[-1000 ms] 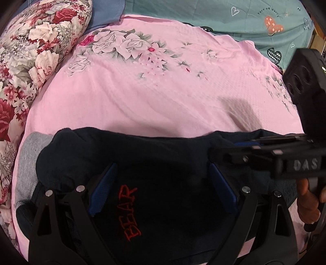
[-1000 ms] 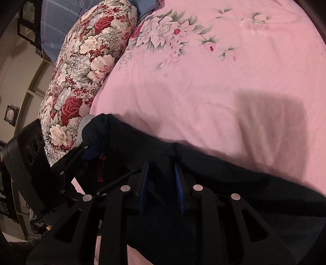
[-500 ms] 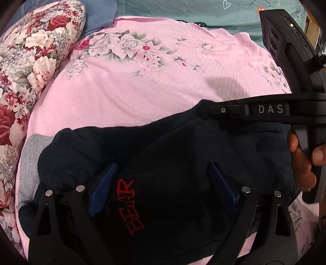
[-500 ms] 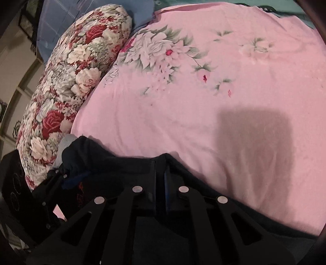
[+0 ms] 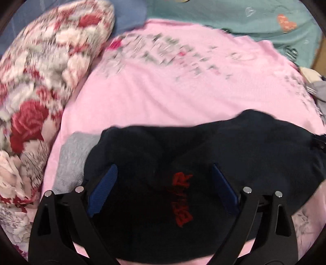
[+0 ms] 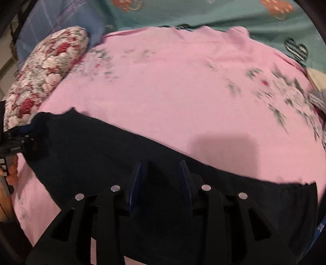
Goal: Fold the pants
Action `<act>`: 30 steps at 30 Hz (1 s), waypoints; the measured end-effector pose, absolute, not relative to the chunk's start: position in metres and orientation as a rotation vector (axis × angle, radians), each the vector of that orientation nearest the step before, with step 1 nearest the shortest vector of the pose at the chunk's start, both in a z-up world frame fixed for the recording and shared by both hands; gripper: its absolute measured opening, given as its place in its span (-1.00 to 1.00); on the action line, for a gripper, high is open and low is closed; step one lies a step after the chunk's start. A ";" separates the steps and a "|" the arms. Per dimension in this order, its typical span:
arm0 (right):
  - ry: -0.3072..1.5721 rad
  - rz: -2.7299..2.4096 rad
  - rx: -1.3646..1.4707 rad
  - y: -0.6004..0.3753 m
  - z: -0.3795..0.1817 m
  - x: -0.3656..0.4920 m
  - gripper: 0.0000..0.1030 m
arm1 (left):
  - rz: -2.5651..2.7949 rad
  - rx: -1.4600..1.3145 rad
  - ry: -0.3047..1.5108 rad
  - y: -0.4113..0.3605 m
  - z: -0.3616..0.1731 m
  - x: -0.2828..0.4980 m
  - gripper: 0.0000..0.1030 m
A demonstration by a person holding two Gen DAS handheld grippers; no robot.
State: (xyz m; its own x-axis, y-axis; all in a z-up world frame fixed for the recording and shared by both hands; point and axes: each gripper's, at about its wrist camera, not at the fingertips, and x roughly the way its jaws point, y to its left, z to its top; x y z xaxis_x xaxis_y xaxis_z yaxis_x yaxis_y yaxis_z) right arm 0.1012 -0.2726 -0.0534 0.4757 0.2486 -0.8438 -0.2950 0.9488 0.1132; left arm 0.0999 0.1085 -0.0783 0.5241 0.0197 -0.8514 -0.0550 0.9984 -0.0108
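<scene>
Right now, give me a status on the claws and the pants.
Left claw open over pants. Right claw open, nothing gripped. Pants lie on pink sheet. Grey cloth beside them.

Navy pants (image 5: 203, 155) with red lettering (image 5: 181, 199), pink floral sheet (image 5: 183, 91), red-and-white rose pillow (image 5: 40, 81), teal heart-print blanket (image 5: 234, 18)

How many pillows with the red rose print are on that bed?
1. The rose-print pillow lies along the left edge of the pink sheet, just beyond the dark pants. Others may lie outside the views.
</scene>
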 end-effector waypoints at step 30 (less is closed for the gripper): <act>1.021 0.064 0.484 -0.457 -0.055 -0.012 0.02 | 0.052 -0.103 0.958 0.124 -0.046 0.064 0.81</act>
